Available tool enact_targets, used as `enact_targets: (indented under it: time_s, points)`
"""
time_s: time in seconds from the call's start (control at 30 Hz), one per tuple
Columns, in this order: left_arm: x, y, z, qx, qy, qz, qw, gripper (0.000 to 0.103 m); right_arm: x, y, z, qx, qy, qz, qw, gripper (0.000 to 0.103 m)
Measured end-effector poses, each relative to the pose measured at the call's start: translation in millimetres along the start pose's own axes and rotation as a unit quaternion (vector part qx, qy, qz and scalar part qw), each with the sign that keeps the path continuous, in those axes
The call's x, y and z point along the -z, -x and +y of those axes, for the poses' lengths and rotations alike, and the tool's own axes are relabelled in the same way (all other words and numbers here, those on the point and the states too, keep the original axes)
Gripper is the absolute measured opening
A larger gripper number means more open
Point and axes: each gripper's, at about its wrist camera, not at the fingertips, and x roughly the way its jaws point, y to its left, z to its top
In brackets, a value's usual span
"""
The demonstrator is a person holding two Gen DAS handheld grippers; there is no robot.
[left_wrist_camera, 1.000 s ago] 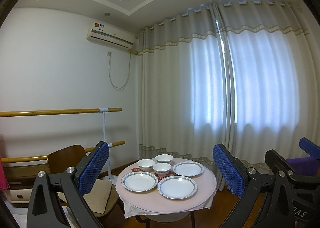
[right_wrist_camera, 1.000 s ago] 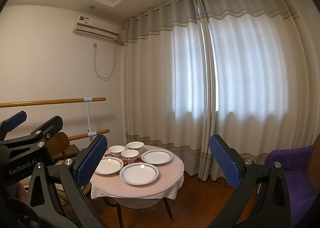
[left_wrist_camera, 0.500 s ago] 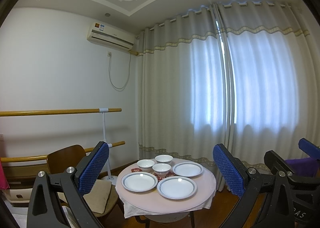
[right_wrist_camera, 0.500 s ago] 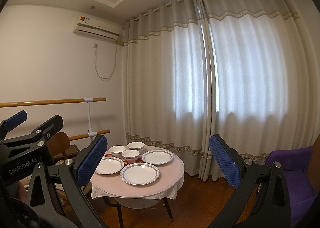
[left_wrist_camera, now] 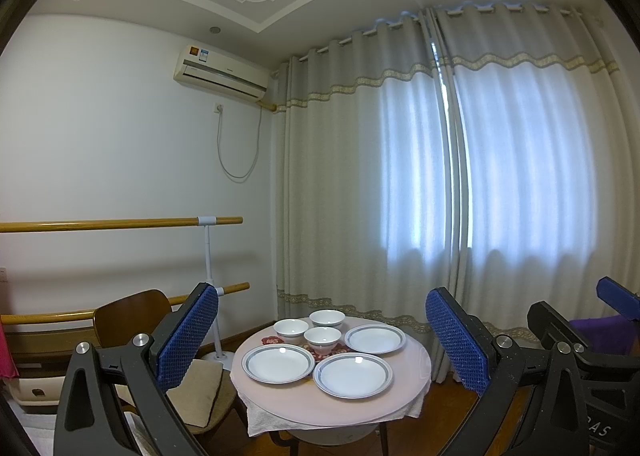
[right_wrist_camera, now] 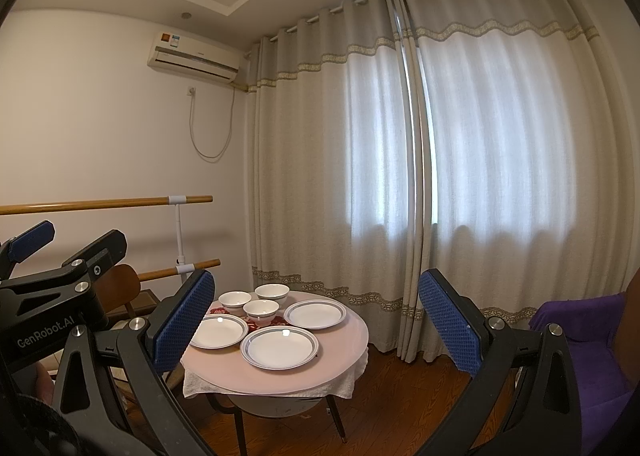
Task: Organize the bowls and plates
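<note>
Plates (left_wrist_camera: 278, 363), bowls (left_wrist_camera: 322, 338); armchair (right_wrist_camera: 576, 340) right-view only

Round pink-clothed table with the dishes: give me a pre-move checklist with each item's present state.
1. Left gripper open, nothing held: ok.
2. Right gripper open, nothing held: ok.
3. Three white blue-rimmed plates lie flat and separate, unstacked: ok.
4. Three white bowls upright, clustered behind the plates: ok.
5. Grippers within reach of the round pink-clothed table: not ok, both far off.
6. Bowls empty: cannot tell.
</note>
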Motion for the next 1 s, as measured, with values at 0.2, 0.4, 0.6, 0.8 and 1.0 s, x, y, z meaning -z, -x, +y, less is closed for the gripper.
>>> enact_targets:
  time_s: [0.2,0.4,0.6,0.8,1.0]
  points:
    - [-0.9,2.2,-1.4,0.001,0.001,0.000,1.0000,0.102,-0.1,0.1,-0.2,0.000,0.000,0.000,1.000,0.103]
    - [-0.8,2.3,-1.3,0.001,0.001,0.000,1.0000,0.102,0.1,0.1,0.0,0.000,0.000,0.000,1.000,0.103]
    - [-0.8,1.9,-1.1,0.001,0.001,0.000,1.0000,0.102,0.1,0.1,0.2,0.000,0.000,0.000,1.000,0.103]
    - [-0.6,4.0,-1.8,0.000,0.001,-0.001,1.0000,0.102,0.4,0.1,0.3,0.000,0.000,0.000,1.000,0.103]
    - [-0.3,4.2,-1.8,0.000,0.001,0.000,1.0000,0.102,0.5,-0.3,0.3,0.000,0.000,0.001,1.000,0.103]
